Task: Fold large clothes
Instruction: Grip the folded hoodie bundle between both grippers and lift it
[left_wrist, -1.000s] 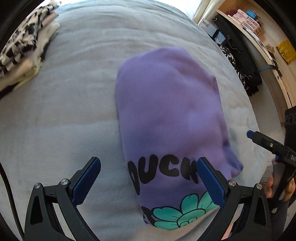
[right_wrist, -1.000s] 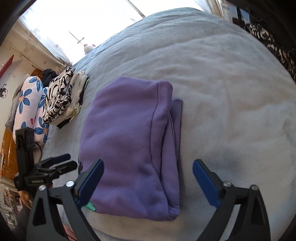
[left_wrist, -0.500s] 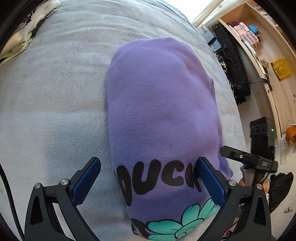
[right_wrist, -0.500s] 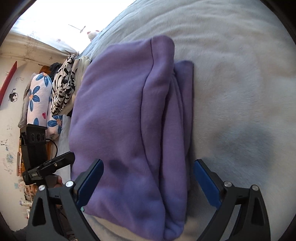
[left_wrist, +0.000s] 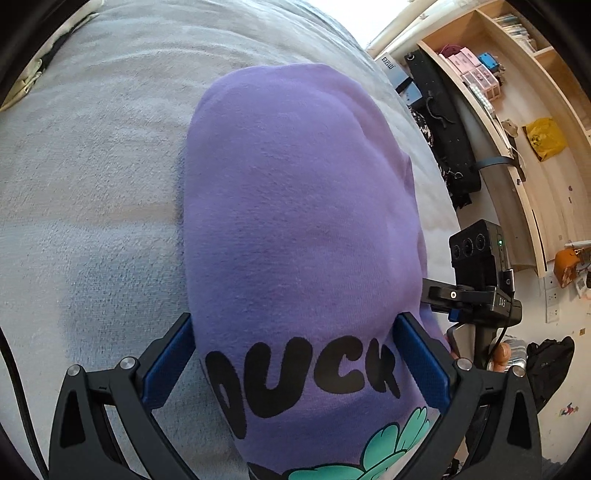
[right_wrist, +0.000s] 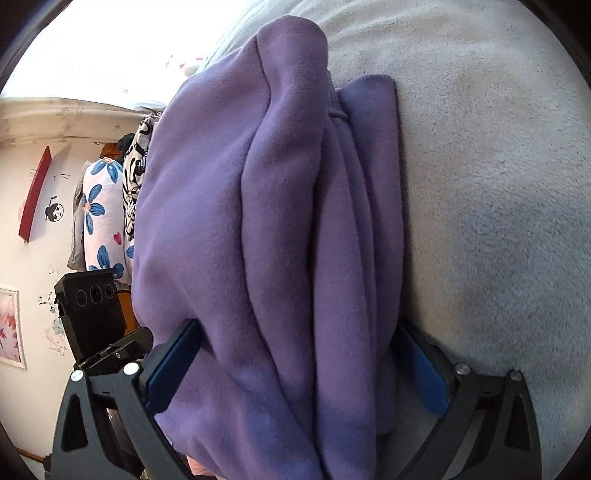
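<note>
**Two grippers straddling a folded purple sweatshirt on a grey bed**

A folded purple sweatshirt (left_wrist: 295, 206) is lying on a bed covered by a grey fleece blanket (left_wrist: 92, 184). Wide bare blanket is stretching away on the sweatshirt's left in the left wrist view, and on its right in the right wrist view. The bed's far right edge is dropping off toward wooden shelves (left_wrist: 517, 92).

The left gripper (left_wrist: 293, 360) is reaching over the end printed with black letters "DUCK" (left_wrist: 303, 373) and a teal flower (left_wrist: 391, 454); its blue fingers (left_wrist: 168, 363) are spread wide, one at each side of the cloth. The right gripper (right_wrist: 295, 373) is straddling the opposite end, where stacked layers are showing as long ridges, its fingers (right_wrist: 173, 369) likewise apart and flanking the fabric. At the bed's far side, patterned folded clothes (right_wrist: 135, 177) are sitting in a pile.
</note>
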